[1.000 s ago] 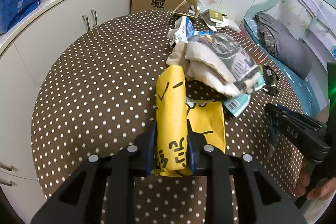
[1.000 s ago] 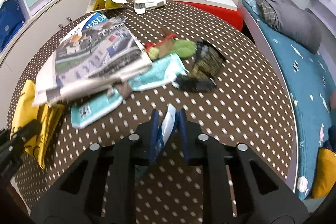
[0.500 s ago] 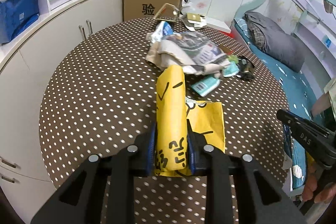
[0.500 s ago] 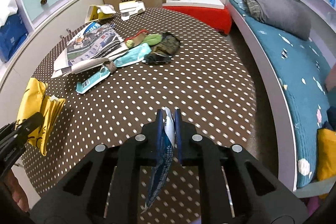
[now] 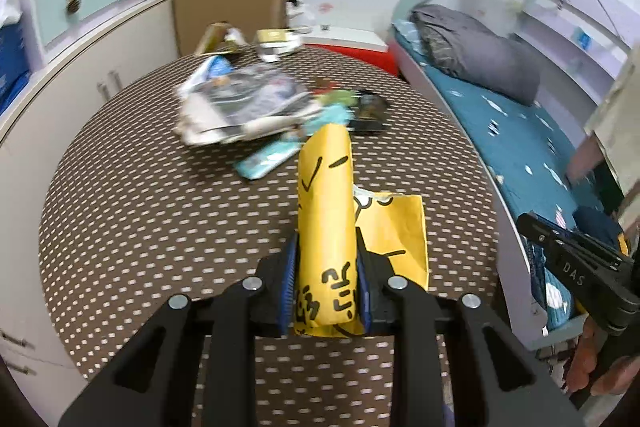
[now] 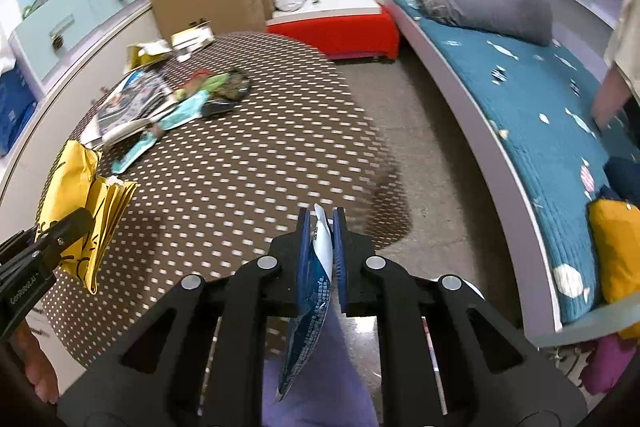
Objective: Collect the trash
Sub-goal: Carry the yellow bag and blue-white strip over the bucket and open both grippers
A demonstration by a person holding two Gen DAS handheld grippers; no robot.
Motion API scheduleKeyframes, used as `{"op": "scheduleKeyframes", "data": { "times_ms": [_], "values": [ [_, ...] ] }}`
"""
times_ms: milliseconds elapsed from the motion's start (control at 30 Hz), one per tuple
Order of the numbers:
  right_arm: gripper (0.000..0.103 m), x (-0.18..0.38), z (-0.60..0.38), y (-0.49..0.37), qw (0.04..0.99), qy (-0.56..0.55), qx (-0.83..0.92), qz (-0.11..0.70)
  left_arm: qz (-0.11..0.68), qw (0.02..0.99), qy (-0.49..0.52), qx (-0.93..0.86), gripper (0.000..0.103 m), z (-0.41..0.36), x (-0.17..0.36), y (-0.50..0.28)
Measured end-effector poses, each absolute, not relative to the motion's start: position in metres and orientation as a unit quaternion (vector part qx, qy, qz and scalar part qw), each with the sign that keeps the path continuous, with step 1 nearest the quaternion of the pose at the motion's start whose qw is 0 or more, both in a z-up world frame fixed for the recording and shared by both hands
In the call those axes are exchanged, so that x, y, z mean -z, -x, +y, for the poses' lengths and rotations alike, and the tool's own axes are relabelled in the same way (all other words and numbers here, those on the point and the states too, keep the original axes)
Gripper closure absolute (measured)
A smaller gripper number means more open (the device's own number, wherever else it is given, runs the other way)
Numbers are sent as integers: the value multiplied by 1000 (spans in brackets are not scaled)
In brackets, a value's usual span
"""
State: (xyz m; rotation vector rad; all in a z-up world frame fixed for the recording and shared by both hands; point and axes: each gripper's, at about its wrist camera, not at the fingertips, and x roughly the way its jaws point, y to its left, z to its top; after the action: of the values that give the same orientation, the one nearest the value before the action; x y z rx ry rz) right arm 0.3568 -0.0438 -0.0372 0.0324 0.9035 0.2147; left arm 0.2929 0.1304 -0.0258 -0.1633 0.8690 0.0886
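Left gripper [image 5: 326,291] was clamped on folded yellow paper bag with black doodles [image 5: 326,227], above brown polka-dot round table [image 5: 160,207]. Right gripper [image 6: 320,259] was pinching blue-white plastic wrapper [image 6: 316,291] past the table edge; crumpled newspaper and wrappers pile [image 6: 160,103] lay on the far tabletop

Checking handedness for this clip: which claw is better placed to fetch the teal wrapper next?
Neither yet, probably left. Left claw grips the yellow bag, right claw a blue wrapper; the teal wrapper lies just beyond the left one.
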Motion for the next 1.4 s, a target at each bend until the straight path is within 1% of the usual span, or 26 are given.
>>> {"op": "scheduleKeyframes", "data": {
  "times_ms": [400,800,1100,1300,1400],
  "values": [
    [91,43,-133,-345,897,-55,-22,438,434,899,35,51,78,29,30,-319],
    [91,55,-212,-321,889,-86,57,445,456,879,-13,140,78,-62,46,-321],
    [91,83,-255,-303,869,-111,103,471,486,852,-56,187,78,-123,74,-321],
    [91,111,-273,-293,848,-124,123,501,523,820,-74,220,77,-158,104,-325],
    [91,125,-282,-288,837,-128,133,515,537,808,-87,227,75,-174,119,-328]
  ]
}}
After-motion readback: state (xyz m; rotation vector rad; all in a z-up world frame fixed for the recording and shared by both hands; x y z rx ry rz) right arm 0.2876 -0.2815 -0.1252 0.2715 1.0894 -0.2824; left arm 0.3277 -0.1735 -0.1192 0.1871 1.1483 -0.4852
